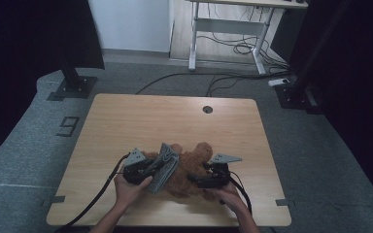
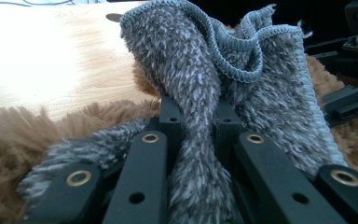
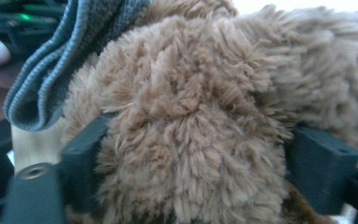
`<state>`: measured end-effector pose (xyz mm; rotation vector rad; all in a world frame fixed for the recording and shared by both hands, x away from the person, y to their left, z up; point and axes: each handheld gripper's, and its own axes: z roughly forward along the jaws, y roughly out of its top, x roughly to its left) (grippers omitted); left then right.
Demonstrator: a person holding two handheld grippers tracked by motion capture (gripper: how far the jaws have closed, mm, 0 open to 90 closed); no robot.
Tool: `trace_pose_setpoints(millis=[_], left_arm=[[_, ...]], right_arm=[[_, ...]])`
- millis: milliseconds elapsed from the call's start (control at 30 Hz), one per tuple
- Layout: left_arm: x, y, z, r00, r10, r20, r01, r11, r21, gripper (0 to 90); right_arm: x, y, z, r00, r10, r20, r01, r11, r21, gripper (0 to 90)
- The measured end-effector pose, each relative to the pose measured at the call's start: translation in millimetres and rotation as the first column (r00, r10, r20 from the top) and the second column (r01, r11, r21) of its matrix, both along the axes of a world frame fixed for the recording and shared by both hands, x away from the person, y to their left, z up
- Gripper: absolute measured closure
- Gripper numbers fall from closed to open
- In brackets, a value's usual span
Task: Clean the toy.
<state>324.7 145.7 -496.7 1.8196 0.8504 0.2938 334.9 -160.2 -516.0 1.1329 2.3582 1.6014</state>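
Note:
A brown plush bear (image 1: 194, 170) lies on the wooden table (image 1: 175, 121) near its front edge. Draped over the bear's left side is a grey fuzzy cloth (image 1: 165, 165). My left gripper (image 1: 156, 167) is shut on that cloth (image 2: 200, 93); the fabric rises bunched between the jaws of the left gripper (image 2: 199, 119). From the right, my right gripper (image 1: 196, 178) comes onto the bear. Its jaws sit on either side of a thick lump of brown fur (image 3: 191, 130) and squeeze it. The cloth's folded edge (image 3: 42, 84) hangs at the upper left of the right gripper view.
A round cable hole (image 1: 207, 109) sits near the table's far edge. Beyond the table stand a white desk frame (image 1: 193, 39), floor cables (image 1: 233, 46) and a black stand base (image 1: 73, 87). Bare wood lies behind and to both sides of the bear.

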Motion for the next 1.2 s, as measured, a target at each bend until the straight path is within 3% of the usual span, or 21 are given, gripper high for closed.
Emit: trace_pose_setpoints(millis=[100, 233, 367, 700, 800, 867, 1033, 1200], left_arm=[[-2.0, -0.5, -0.8, 0.9999, 0.004, 0.011, -0.004, 1.0, -0.003, 78.5], [3.5, -1.9, -1.4, 0.9998, 0.013, 0.014, -0.013, 0.9998, -0.013, 78.3], [18.3, -5.6, 2.5, 0.9997, 0.024, -0.005, -0.024, 0.9997, -0.008, 77.8], [65.2, -15.0, 7.2, 0.9981, 0.061, 0.005, -0.061, 0.9977, 0.03, 77.4], [82.5, -13.3, 5.0, 0.997, 0.074, -0.024, -0.074, 0.9972, -0.006, 77.4], [88.6, -13.7, 5.4, 0.9969, 0.074, -0.027, -0.075, 0.9972, -0.004, 77.4], [84.1, -15.6, 8.6, 0.9975, 0.067, -0.023, -0.067, 0.9975, 0.024, 77.4], [72.2, -16.3, 18.4, 0.9983, 0.039, -0.044, -0.037, 0.9984, 0.043, 77.3]], right_arm=[[-3.5, 3.1, 1.7, 1.0, -0.002, 0.01, 0.002, 0.999, -0.044, 34.0], [-3.4, 4.5, 1.1, 0.9992, -0.035, 0.017, 0.036, 0.998, -0.049, 48.3], [0.1, 5.3, 1.6, 0.9947, -0.081, 0.064, 0.084, 0.995, -0.056, 56.5], [25.4, 7.3, 2.3, 0.9736, -0.18, 0.14, 0.19, 0.98, -0.065, 63.4], [36.6, 8.6, 1.8, 0.964, -0.217, 0.153, 0.229, 0.972, -0.061, 63.7], [42.6, 8.9, 1.4, 0.9578, -0.234, 0.167, 0.247, 0.967, -0.061, 64.0], [41.5, 11.2, 1.6, 0.9423, -0.228, 0.245, 0.254, 0.964, -0.082, 66.2], [23.3, 7.8, 2.1, 0.9486, -0.188, 0.255, 0.215, 0.973, -0.083, 66.3]])
